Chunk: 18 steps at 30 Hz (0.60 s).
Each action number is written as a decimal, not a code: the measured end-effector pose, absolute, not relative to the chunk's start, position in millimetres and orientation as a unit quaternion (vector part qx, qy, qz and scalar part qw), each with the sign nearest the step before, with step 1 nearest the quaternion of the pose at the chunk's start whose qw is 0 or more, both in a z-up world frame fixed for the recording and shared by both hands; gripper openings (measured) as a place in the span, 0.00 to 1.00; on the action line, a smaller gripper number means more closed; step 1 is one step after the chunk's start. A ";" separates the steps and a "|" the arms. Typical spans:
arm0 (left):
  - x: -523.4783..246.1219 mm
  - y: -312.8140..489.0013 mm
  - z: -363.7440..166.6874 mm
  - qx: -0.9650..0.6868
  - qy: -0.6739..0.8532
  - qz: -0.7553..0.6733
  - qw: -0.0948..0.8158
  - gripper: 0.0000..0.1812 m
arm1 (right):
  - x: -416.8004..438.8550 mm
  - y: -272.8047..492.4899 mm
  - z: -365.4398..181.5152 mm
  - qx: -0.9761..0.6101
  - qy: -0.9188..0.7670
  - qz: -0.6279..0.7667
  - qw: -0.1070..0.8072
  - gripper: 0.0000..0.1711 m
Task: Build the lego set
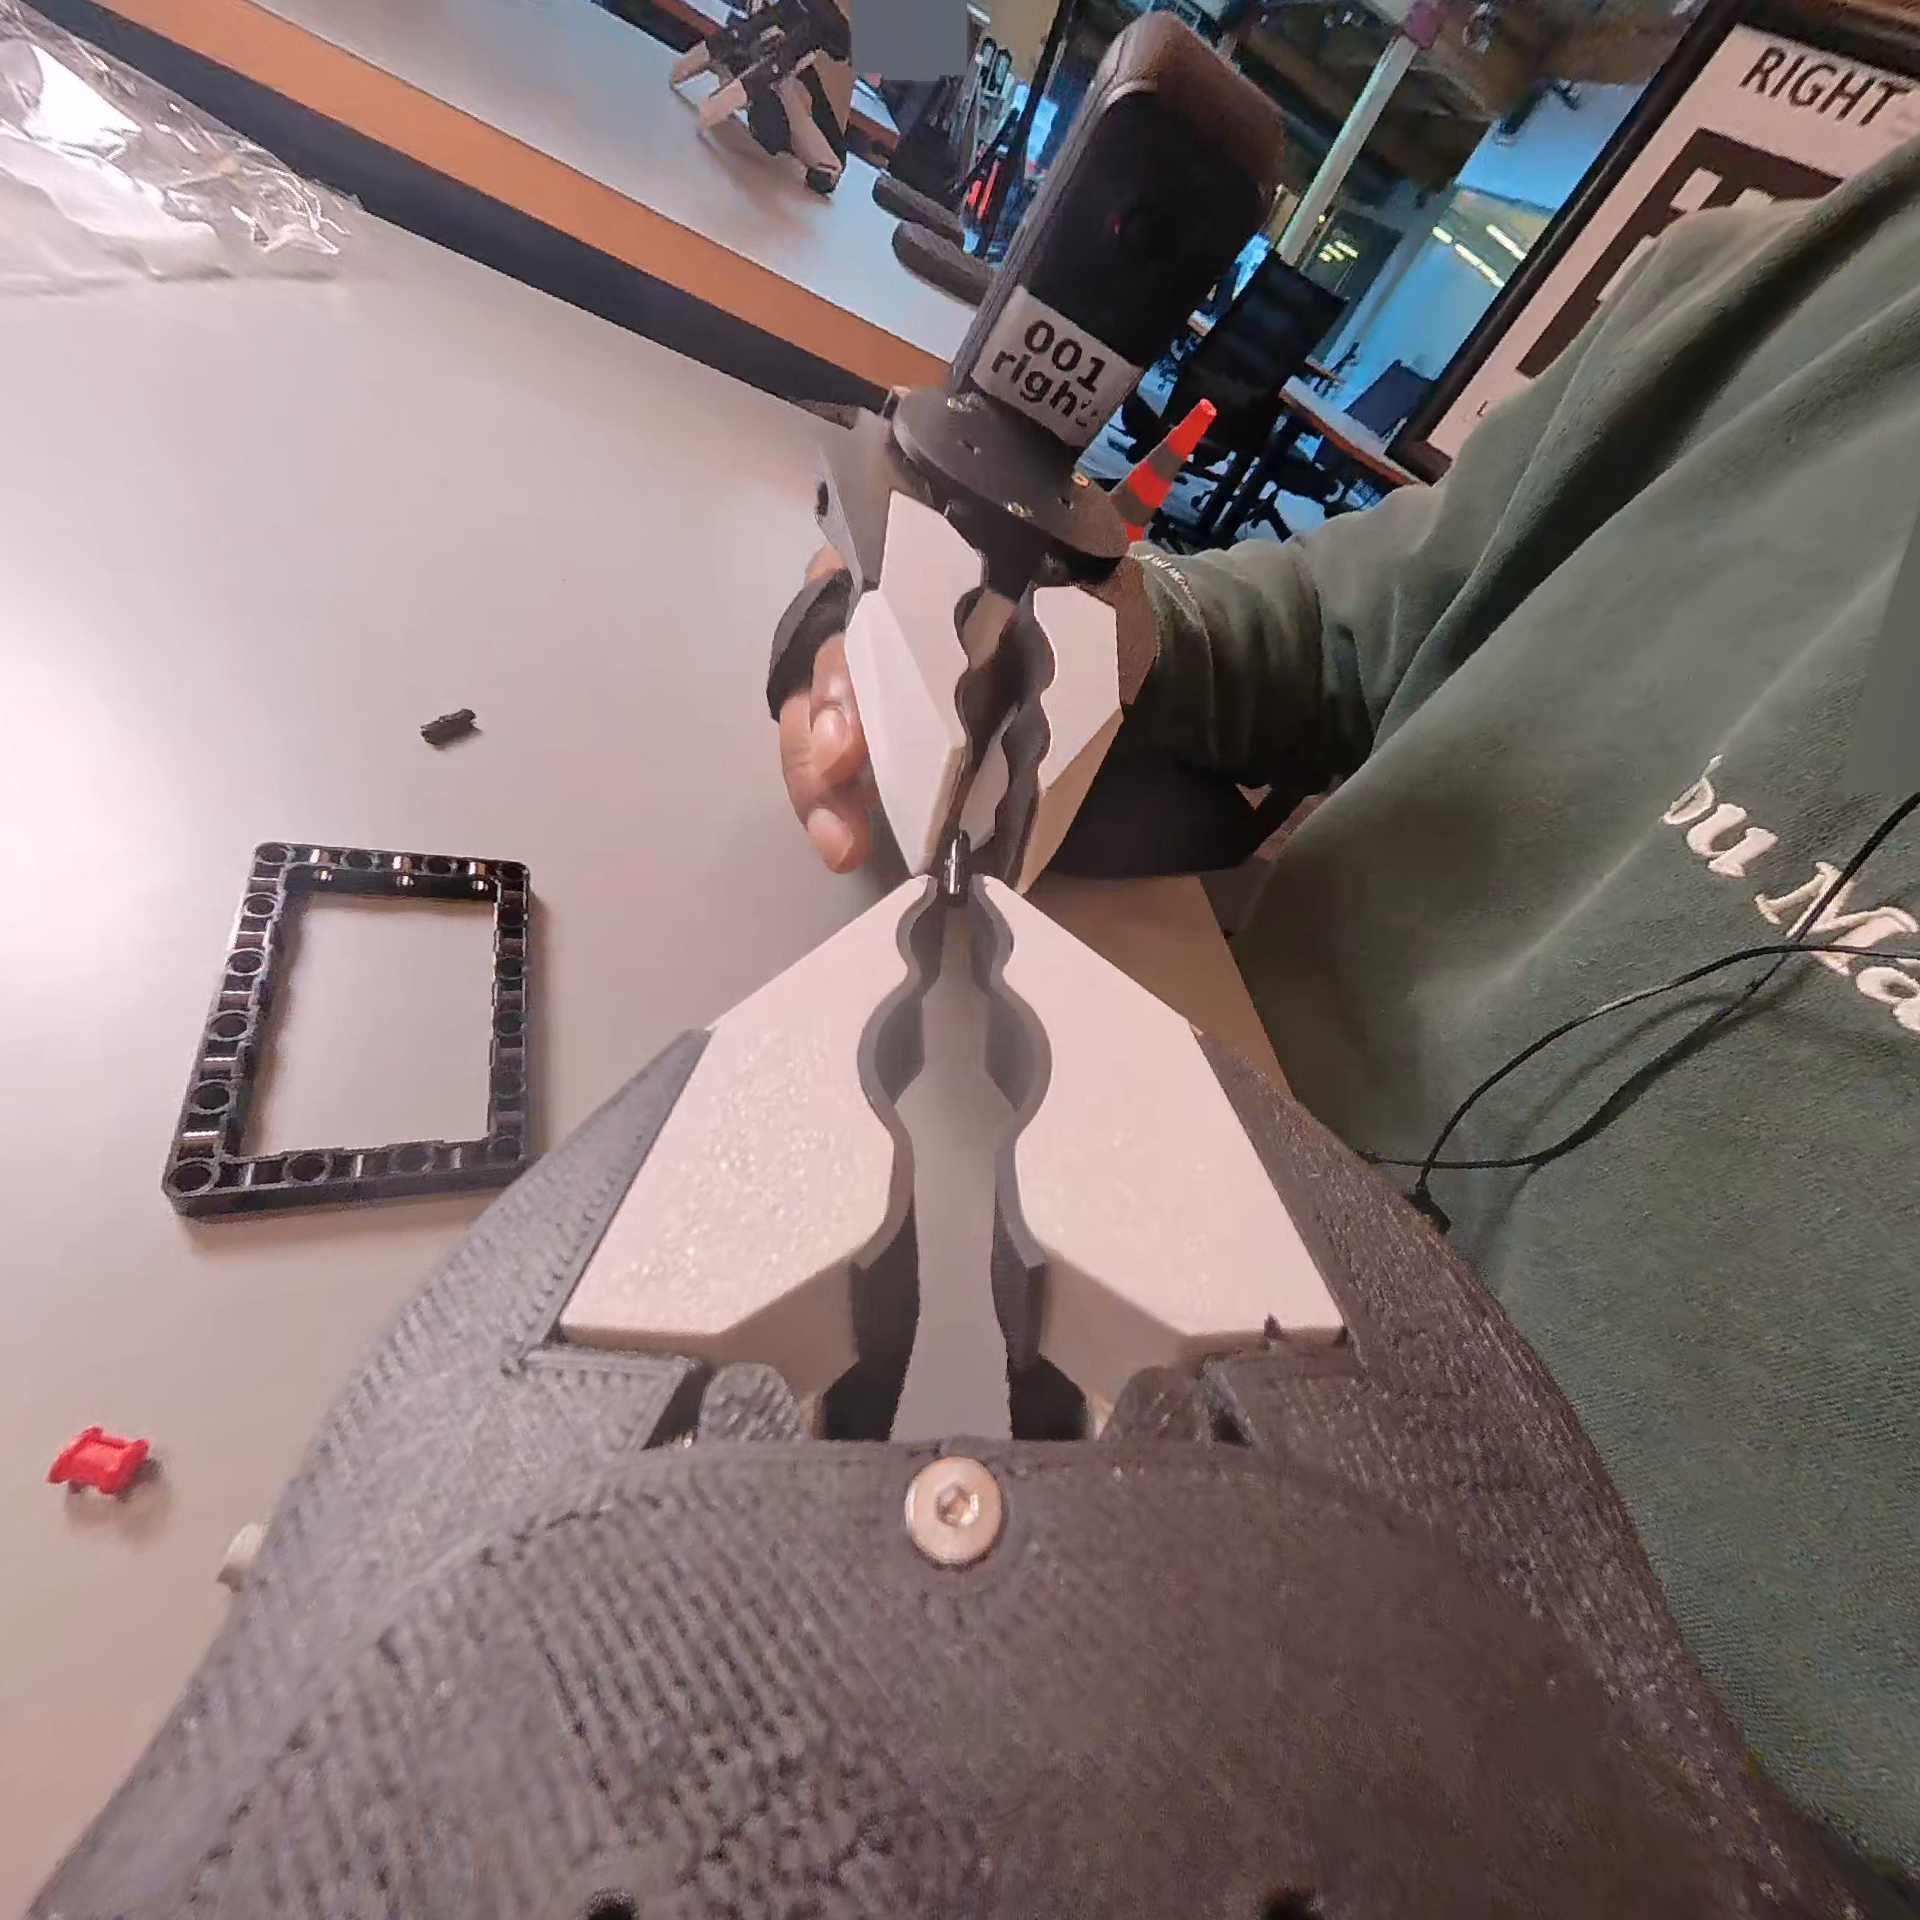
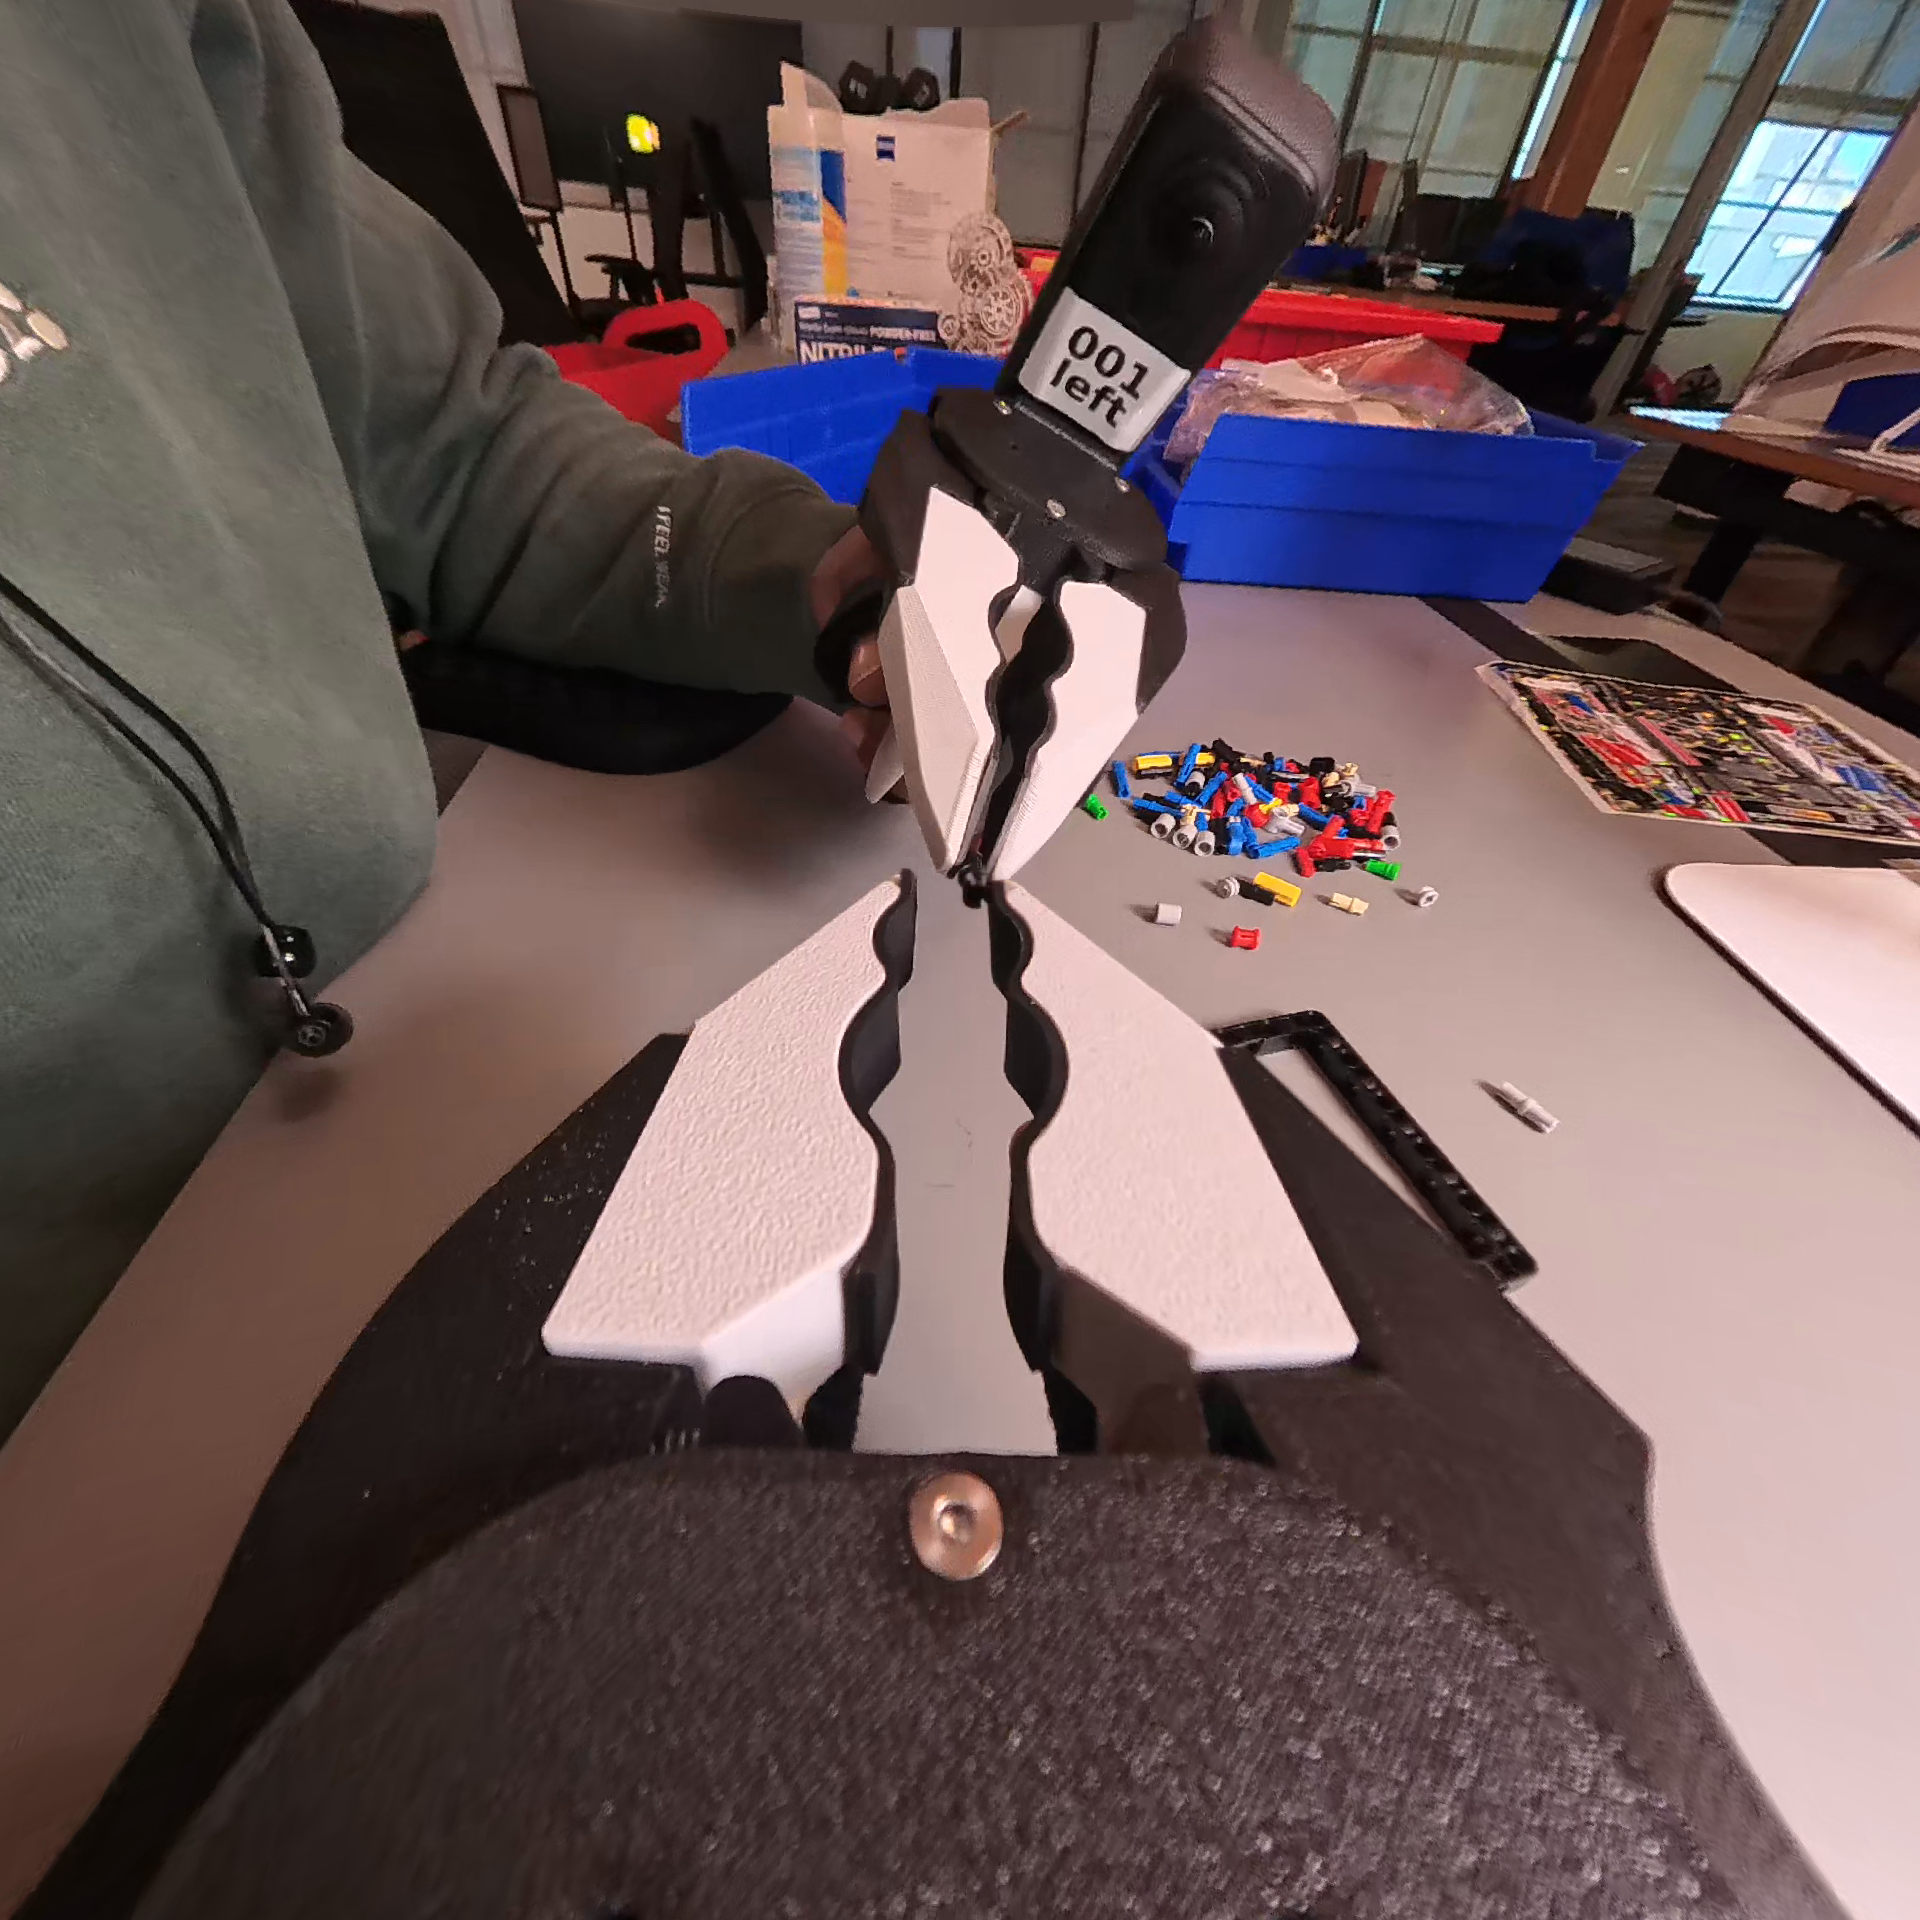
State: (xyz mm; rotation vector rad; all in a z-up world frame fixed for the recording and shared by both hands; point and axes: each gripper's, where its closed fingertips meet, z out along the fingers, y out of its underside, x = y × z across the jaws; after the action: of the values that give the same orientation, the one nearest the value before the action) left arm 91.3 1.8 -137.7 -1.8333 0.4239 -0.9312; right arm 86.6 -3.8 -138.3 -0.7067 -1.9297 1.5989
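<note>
So I've got both grippers up off the desk (image 1: 436, 582), tip to tip, with a tiny black pin (image 1: 952, 871) caught right where they meet. My left gripper (image 1: 948, 902) is nearly closed at the tips, and the pin sits in that narrow gap. My right gripper (image 2: 954, 896) shows a slightly wider slit at its tips in its own view, with the pin's end (image 2: 972, 891) poking in between; from the left wrist view its tips look pinched together on the pin, so I can't honestly tell how firmly it has it.

Using the black rectangular frame (image 1: 353, 1023) as my reference: it lies flat on the desk, well off to the side of the grippers. A second black pin (image 1: 449, 724) lies loose just past its far end, and a small red connector (image 1: 99, 1459) sits on the near side of it, a bit apart. In the right wrist view, a pile of mixed coloured pieces (image 2: 1252, 800) is beyond the frame (image 2: 1382, 1132), with a printed sheet (image 2: 1714, 753) further out and a small grey pin (image 2: 1525, 1105) beside the frame
</note>
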 end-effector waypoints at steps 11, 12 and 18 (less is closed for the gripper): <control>94.1 0.6 -142.8 -0.760 0.173 -0.399 0.482 0.01 | 84.9 -4.2 -141.7 -0.256 -0.726 0.573 0.283 0.02; 94.0 0.9 -142.6 -0.760 0.171 -0.401 0.483 0.01 | 84.9 -4.0 -141.5 -0.257 -0.725 0.572 0.283 0.02; 68.3 13.1 -149.1 -0.782 0.139 -0.338 0.505 0.24 | 75.1 13.7 -142.7 -0.301 -0.715 0.557 0.297 0.02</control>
State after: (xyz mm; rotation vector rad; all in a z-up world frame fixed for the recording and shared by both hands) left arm 68.3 13.1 -149.1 -1.8874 0.3346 -0.8162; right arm 75.1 13.7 -142.7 -0.8000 -1.9007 1.4815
